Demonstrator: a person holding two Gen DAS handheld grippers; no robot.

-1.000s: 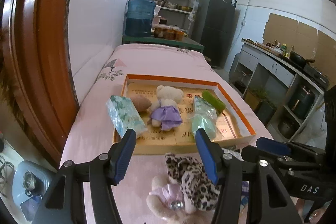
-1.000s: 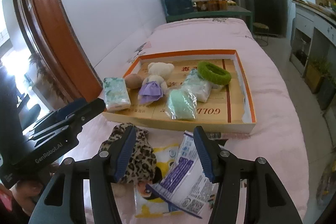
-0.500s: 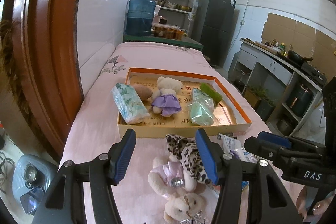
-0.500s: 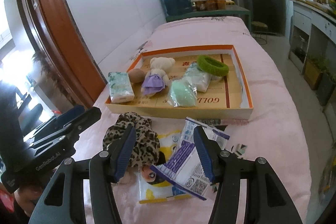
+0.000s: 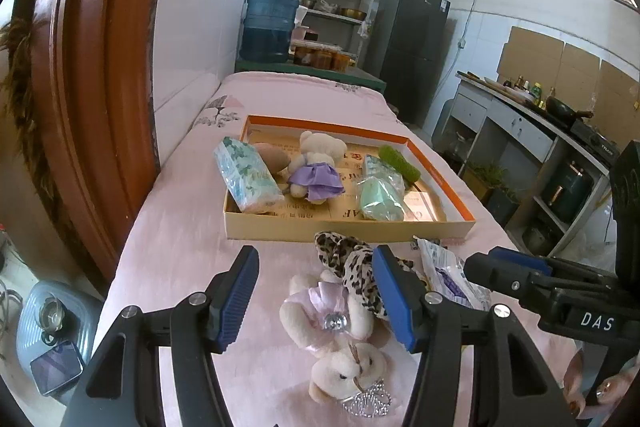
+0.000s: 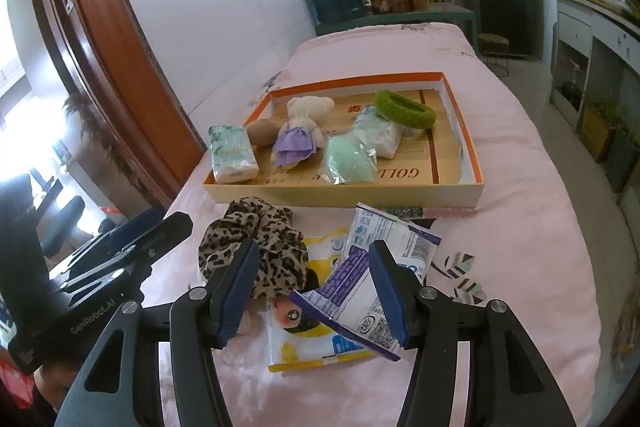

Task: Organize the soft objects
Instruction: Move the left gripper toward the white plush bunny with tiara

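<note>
Currently both claws are hanging open and empty above the pink surface (image 5: 180,227). Left claw (image 5: 316,295) is pointing over a bunny (image 5: 340,343) lying beside a leopard scrunchie (image 6: 256,247); right claw (image 6: 312,287) is hovering over a wipes pack (image 6: 380,275). Tray (image 6: 468,131) beyond is holding a tissue pack (image 6: 232,155), bear (image 6: 300,127), green sponge (image 6: 350,159) and green band (image 6: 404,109).

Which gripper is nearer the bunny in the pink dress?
Left. The left gripper hangs open right above the bunny; the right gripper is off to its side, over the tissue packets.
</note>
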